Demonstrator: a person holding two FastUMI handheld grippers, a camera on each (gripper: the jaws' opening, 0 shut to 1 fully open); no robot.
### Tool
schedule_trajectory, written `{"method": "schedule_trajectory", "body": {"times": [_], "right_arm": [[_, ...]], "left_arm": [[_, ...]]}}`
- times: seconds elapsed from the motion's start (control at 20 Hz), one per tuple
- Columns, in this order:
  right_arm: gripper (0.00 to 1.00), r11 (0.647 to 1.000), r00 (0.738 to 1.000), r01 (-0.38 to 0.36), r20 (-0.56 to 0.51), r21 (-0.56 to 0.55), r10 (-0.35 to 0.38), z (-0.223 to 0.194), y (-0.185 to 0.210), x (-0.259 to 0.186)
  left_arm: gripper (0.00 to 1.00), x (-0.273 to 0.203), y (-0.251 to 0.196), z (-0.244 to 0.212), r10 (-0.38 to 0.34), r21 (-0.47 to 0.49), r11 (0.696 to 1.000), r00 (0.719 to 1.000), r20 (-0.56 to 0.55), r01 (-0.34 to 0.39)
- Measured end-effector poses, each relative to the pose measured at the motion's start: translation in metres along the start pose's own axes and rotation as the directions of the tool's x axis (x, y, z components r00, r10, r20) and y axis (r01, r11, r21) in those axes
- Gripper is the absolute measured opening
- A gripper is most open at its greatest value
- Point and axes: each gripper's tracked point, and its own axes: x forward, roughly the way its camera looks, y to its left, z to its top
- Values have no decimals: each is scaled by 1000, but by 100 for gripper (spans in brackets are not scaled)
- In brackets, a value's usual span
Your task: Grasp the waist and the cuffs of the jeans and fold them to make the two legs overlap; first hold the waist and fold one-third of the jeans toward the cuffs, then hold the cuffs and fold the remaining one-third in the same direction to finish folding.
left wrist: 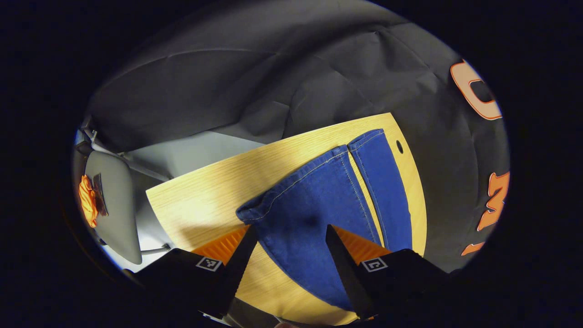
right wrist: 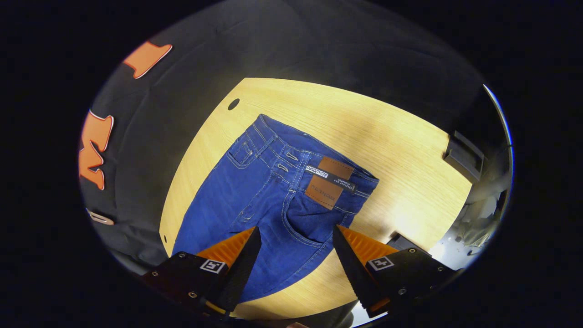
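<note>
Blue denim sits right between both sets of fingers here. In the left gripper view, the left gripper [left wrist: 289, 232] is spread wide, hanging above the leg end of the jeans [left wrist: 319, 214] with nothing pinched. You can see one leg's cuff [left wrist: 255, 209] just ahead of its left finger, and the other leg runs off toward the far edge of the table, ending at the second cuff [left wrist: 365, 138]. A thin strip of wood shows between the two legs, so they lie side by side, not stacked.

Over in the right gripper view, the right gripper [right wrist: 296, 234] is also wide apart, gripping nothing, and looks down on the seat of the jeans. The waist [right wrist: 314, 150] is ahead of it, with belt loops, pale stitching and a brown leather patch [right wrist: 329, 181] crossed by a dark strip. A back pocket [right wrist: 303, 225] lies right between the fingertips.

The jeans are spread flat, back side up, on a light wooden table [right wrist: 401, 150]. Both grippers tilt down at the fabric from above, one at each end. A grey chair [left wrist: 114, 200] with something orange on it stands off beyond the table's left side in the left gripper view.
</note>
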Motion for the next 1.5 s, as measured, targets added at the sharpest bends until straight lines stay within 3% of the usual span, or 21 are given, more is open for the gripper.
{"method": "schedule_trajectory", "body": {"times": [0.25,0.55,0.7,0.9,1.0,1.05,1.1,1.35,1.45,1.5], "right_arm": [[98,1000,1000,-1,-6,19,1,2,3,7],[98,1000,1000,6,-30,14,-6,-1,1,9],[98,999,1000,4,-10,51,-4,4,-7,5],[98,992,999,17,-32,124,-13,3,-24,6],[98,987,999,20,-44,161,-13,-2,-31,11],[98,984,998,39,-46,176,-31,-2,-38,15],[98,980,998,54,-49,194,-45,-2,-45,20],[97,953,999,-4,-46,301,19,18,-22,39],[90,959,997,5,-73,284,16,14,-20,46],[73,956,996,10,-85,294,16,14,-19,48]], "left_arm": [[93,15,-12,6,7,-3,1000,1000,-11,-7],[92,23,-4,12,167,-27,984,973,-159,-173],[82,29,-6,14,204,-36,976,957,-208,-216],[82,28,-4,16,195,-34,978,955,-223,-208],[68,28,-2,19,176,-88,976,961,-212,-198],[55,30,-5,21,148,-119,977,967,-208,-176],[51,30,-6,22,125,-137,978,969,-213,-156],[50,31,-2,22,103,-171,974,960,-259,-150],[51,32,-4,24,87,-163,977,959,-270,-134],[51,36,2,30,101,-164,975,957,-272,-149]]}}
